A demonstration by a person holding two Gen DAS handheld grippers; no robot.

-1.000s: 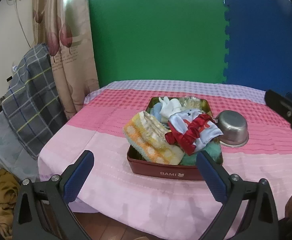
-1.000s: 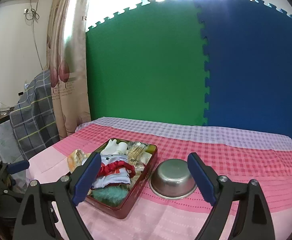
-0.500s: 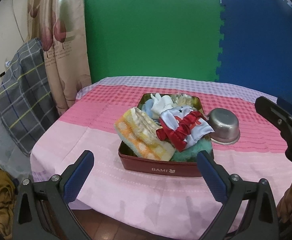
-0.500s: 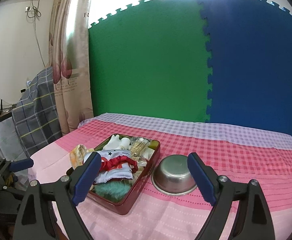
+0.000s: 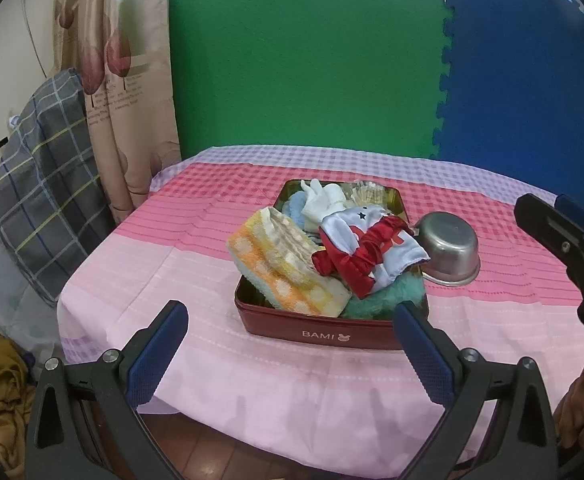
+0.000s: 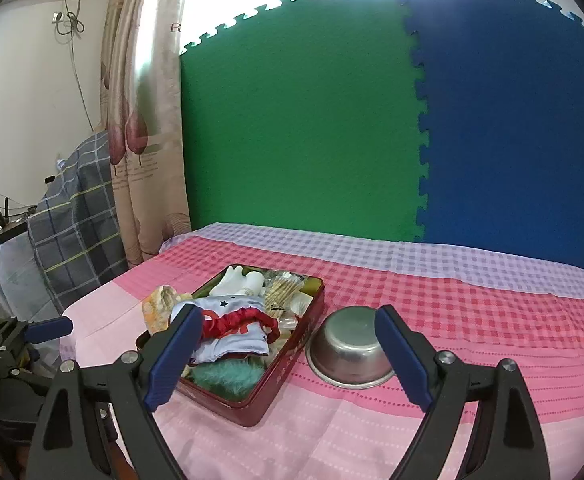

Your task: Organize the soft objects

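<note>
A red tin marked BAMI (image 5: 324, 332) (image 6: 287, 368) stands on the pink table, piled with soft things: an orange-and-yellow dotted towel (image 5: 287, 268), a white cloth with a red scrunchie (image 5: 368, 248) (image 6: 239, 324), teal fluff (image 5: 384, 304) (image 6: 227, 376), a white glove (image 5: 324, 200) and a blue piece. My left gripper (image 5: 292, 350) is open and empty, just short of the tin's near side. My right gripper (image 6: 287, 354) is open and empty, above the table's near edge, between the tin and a bowl.
A steel bowl (image 5: 450, 250) (image 6: 352, 354) sits right of the tin, touching its edge. Green and blue foam mats form the back wall. A curtain (image 5: 115, 80) and a plaid-covered chair (image 5: 39, 184) stand at the left. The table edge is close below me.
Both grippers have come a little closer to the table, and the left view has shifted left, so the tin sits nearer the middle. Jaws stayed open. Nothing on the table moved.
</note>
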